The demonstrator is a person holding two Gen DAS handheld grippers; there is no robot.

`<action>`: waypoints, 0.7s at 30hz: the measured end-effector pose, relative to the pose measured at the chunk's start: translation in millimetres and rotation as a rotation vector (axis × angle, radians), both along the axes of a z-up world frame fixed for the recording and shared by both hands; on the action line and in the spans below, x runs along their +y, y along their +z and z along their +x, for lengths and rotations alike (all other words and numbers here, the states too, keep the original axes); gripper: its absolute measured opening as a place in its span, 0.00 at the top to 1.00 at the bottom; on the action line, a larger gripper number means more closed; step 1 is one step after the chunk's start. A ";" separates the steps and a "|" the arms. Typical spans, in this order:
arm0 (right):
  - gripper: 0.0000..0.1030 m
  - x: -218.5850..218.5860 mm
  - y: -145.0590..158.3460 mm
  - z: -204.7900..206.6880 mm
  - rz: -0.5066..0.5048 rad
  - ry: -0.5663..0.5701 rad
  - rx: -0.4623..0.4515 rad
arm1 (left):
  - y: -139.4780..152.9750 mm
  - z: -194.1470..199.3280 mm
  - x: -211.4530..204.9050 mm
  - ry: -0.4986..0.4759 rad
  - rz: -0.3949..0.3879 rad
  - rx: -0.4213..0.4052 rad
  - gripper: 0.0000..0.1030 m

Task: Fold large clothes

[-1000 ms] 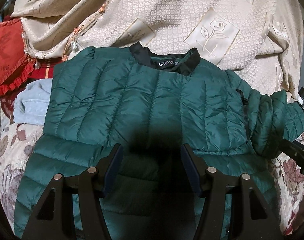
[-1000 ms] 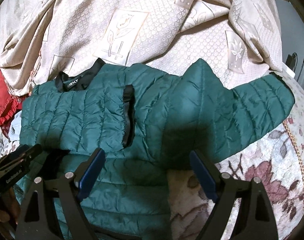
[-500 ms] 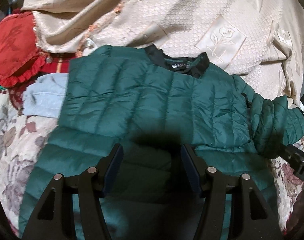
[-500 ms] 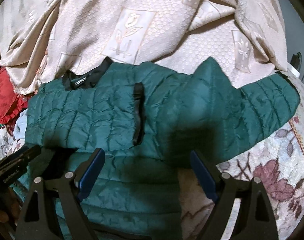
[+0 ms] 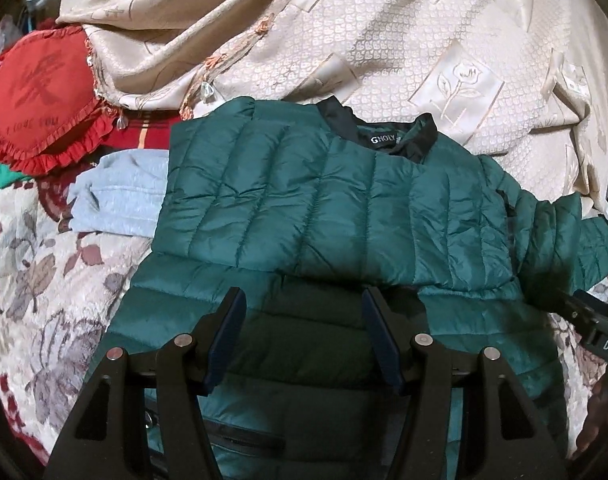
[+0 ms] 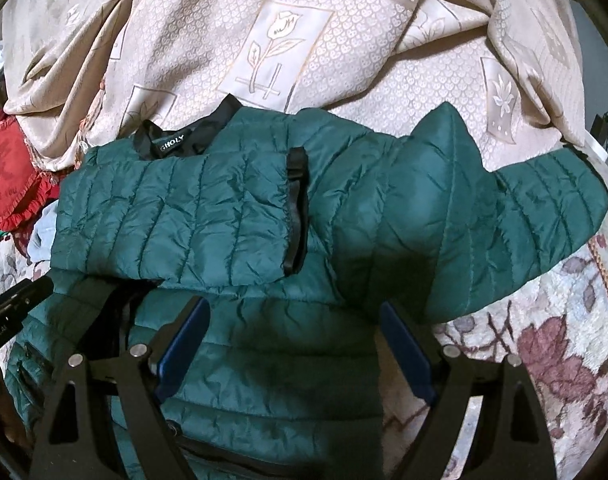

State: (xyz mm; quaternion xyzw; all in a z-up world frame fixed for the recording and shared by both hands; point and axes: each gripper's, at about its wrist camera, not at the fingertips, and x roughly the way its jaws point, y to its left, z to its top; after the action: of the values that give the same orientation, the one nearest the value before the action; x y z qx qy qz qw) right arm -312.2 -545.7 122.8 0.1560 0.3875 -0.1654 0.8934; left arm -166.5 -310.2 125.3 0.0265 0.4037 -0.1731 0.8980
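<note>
Item: green quilted jacket (image 5: 328, 208), laid flat on a flowered bedcover (image 5: 43, 272), its black collar (image 5: 384, 136) turned toward a heaped cream blanket (image 5: 344, 40). One sleeve is seen folded across the chest; the other sleeve (image 6: 536, 200) is spread out to the right, unfolded.

Left gripper (image 5: 304, 332): fingers held wide apart over the lower body of the jacket, nothing grasped.

Right gripper (image 6: 293, 344): fingers likewise spread, nothing held, poised over the hem near the outstretched sleeve.

Step judged in hand: sleeve folding, half done. The spread sleeve is probably to be pinched near its cuff and carried across the chest.
</note>
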 end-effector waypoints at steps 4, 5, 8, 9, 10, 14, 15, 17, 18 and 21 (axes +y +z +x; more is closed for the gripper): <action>0.13 -2.4 -1.4 -3.4 0.006 -0.013 -0.010 | -5.6 3.2 -7.9 -0.006 0.023 -0.005 0.58; 0.13 -3.1 -1.3 -4.2 0.008 -0.016 -0.010 | -6.8 4.4 -10.1 -0.006 0.024 -0.007 0.58; 0.13 -8.2 3.0 -9.1 0.002 -0.024 -0.010 | -10.3 8.6 -17.8 -0.005 0.025 -0.005 0.58; 0.13 -10.1 5.6 -10.8 -0.006 -0.029 -0.010 | -11.6 10.3 -21.4 -0.006 0.027 -0.003 0.58; 0.13 -11.4 7.6 -11.9 -0.013 -0.034 -0.011 | -12.2 11.4 -24.1 -0.006 0.028 -0.003 0.58; 0.13 -19.7 16.6 -18.1 -0.038 -0.055 -0.016 | -13.4 13.9 -35.8 -0.021 0.029 -0.004 0.58; 0.13 -21.8 17.3 -18.7 -0.043 -0.059 -0.015 | -13.4 14.4 -38.7 -0.025 0.033 -0.005 0.58; 0.13 -25.4 17.2 -18.8 -0.040 -0.064 -0.014 | -12.7 14.8 -41.5 -0.028 0.035 -0.010 0.58; 0.13 -27.0 16.6 -18.5 -0.033 -0.066 -0.015 | -12.2 15.1 -42.7 -0.029 0.036 -0.012 0.58; 0.13 -27.2 14.9 -16.5 -0.026 -0.065 -0.015 | -11.5 16.3 -44.9 -0.028 0.037 -0.014 0.58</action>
State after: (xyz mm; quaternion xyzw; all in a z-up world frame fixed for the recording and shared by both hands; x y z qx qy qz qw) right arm -328.7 -572.9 137.6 0.1583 0.3733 -0.1982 0.8924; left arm -150.2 -355.1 113.8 0.0502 0.4000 -0.1781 0.8977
